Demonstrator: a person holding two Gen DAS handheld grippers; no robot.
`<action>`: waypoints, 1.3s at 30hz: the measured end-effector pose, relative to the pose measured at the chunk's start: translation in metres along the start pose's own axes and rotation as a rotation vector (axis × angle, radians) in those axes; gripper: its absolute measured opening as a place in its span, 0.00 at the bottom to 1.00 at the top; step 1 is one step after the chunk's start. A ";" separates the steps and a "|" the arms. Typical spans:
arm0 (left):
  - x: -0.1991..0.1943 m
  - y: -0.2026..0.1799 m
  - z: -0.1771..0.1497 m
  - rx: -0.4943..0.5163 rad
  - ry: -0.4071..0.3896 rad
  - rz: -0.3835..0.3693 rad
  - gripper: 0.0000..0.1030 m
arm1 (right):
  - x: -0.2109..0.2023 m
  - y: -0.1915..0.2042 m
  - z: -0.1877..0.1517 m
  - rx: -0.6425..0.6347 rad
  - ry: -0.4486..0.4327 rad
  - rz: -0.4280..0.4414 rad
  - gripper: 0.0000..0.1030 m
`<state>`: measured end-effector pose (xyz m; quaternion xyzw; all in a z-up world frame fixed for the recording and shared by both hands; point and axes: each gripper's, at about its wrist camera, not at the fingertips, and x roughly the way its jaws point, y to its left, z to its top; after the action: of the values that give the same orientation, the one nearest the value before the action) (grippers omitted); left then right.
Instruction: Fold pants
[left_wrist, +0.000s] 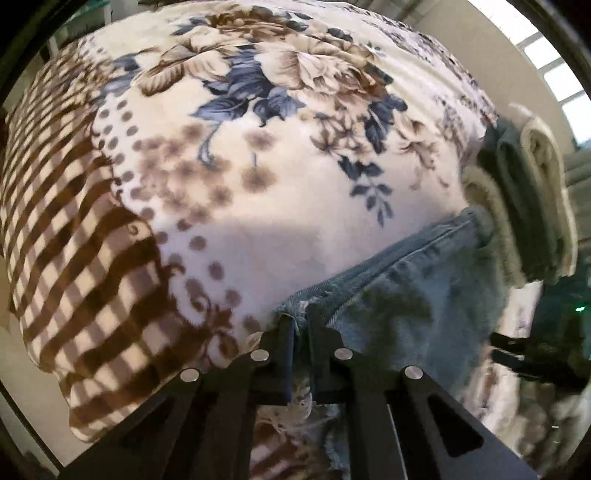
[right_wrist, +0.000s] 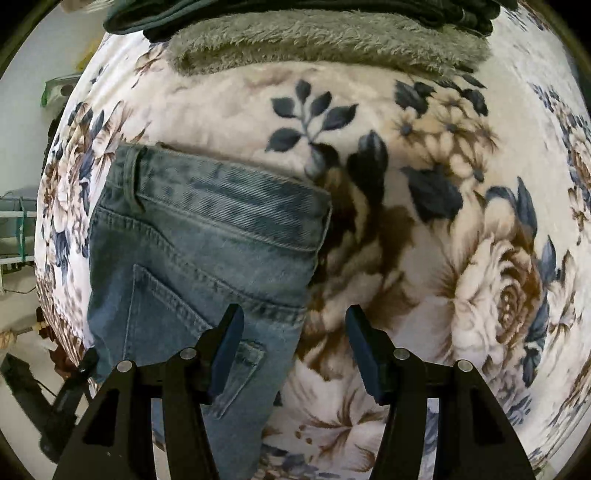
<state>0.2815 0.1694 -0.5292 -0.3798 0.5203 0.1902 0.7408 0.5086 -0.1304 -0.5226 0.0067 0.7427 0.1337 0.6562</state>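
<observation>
Light blue denim pants (right_wrist: 199, 254) lie on a floral blanket, waistband and back pocket up in the right wrist view. My right gripper (right_wrist: 293, 343) is open and empty, just above the pants' right edge near the pocket. In the left wrist view the pants (left_wrist: 402, 295) stretch to the right. My left gripper (left_wrist: 301, 332) is shut on a frayed edge of the pants and holds it slightly raised off the blanket. The other gripper (left_wrist: 517, 358) shows at the right edge of that view.
The floral and checked fleece blanket (left_wrist: 221, 166) covers the bed. A stack of folded towels and dark garments (right_wrist: 325, 40) lies past the waistband; it also shows in the left wrist view (left_wrist: 532, 195). The bed edge and floor (right_wrist: 18, 295) are at the left.
</observation>
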 end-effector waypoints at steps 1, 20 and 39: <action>-0.002 0.000 0.001 -0.002 0.006 -0.023 0.04 | 0.001 0.004 0.000 -0.007 0.006 0.000 0.58; 0.027 0.005 -0.010 -0.056 0.164 -0.146 0.41 | 0.032 0.040 -0.011 -0.018 0.070 0.031 0.59; 0.002 0.031 0.002 -0.129 0.096 -0.112 0.15 | 0.020 0.005 0.000 -0.013 0.023 0.083 0.60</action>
<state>0.2625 0.1906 -0.5422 -0.4637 0.5199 0.1633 0.6986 0.5048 -0.1217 -0.5405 0.0317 0.7483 0.1659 0.6415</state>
